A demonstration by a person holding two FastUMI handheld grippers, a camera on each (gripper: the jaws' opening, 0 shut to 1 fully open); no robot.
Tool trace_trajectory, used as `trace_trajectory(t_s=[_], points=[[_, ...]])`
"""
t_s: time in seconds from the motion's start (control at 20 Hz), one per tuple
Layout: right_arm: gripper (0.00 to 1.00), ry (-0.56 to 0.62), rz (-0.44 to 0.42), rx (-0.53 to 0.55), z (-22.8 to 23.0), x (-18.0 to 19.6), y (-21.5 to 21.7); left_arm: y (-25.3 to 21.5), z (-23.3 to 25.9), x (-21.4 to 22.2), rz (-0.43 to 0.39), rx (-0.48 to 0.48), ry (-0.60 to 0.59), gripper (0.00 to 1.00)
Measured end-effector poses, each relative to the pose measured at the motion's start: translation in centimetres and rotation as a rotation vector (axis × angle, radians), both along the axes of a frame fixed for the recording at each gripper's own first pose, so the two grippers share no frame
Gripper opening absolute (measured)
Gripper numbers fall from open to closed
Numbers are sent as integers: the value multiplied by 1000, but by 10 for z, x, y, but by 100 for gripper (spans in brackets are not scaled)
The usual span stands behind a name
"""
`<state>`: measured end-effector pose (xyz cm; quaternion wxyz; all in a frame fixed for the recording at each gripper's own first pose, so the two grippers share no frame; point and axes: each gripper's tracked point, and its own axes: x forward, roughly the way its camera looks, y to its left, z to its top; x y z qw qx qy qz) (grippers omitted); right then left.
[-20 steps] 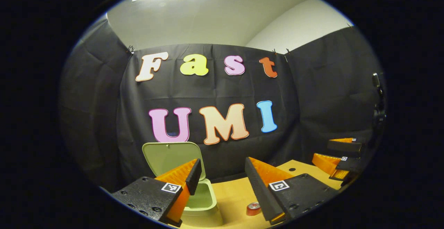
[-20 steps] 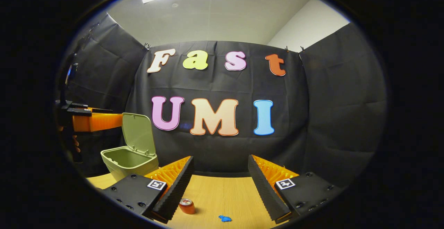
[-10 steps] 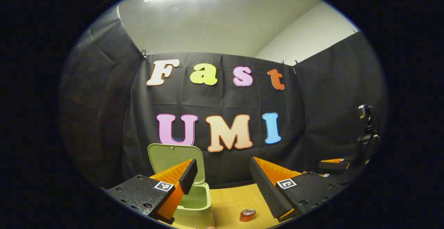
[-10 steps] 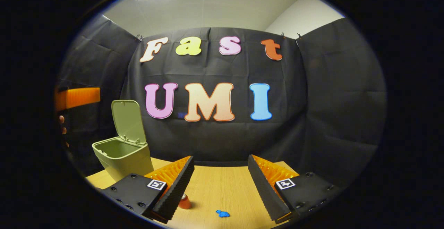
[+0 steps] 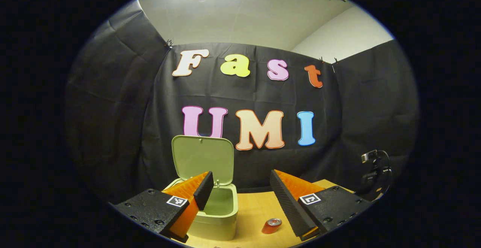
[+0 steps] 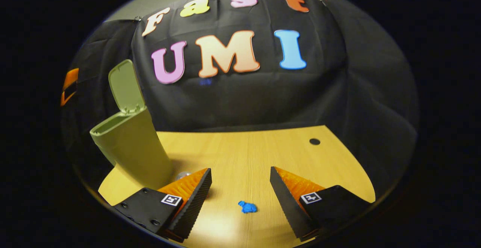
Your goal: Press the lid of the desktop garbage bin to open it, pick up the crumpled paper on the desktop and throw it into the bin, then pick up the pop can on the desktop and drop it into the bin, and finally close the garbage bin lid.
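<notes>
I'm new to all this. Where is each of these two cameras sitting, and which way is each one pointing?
Left gripper view: rides on the left gripper, facing the open bin, its raised lid and the can; its own two fingers spread at the bottom.
Right gripper view: rides on the right gripper, tilted down at the table and the blue crumpled paper; its own fingers spread at the bottom.
Both share the bin, the table and the black cloth wall.

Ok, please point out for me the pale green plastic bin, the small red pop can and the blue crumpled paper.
pale green plastic bin (image 5: 218, 221), left gripper view, front wall.
small red pop can (image 5: 271, 226), left gripper view, its side.
blue crumpled paper (image 6: 248, 207), right gripper view, its middle.
</notes>
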<state>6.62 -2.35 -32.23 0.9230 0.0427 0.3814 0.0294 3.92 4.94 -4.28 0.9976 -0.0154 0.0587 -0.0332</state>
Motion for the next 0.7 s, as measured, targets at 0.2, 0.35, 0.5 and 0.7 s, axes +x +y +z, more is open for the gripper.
trace_trajectory(t_s=[0.2,0.35,0.5,0.7], points=[[98,135,53,-33,-53,-3,-5,8,-8,-2,6,10,32,92],[98,203,81,-9,-74,-1,1,13,-13,-7,16,41,49,92],[96,276,99,-21,-101,-6,5,9,-16,-12,6,69,64,92],[98,354,118,-57,-120,-13,8,-12,-20,-18,-66,95,82,92]])
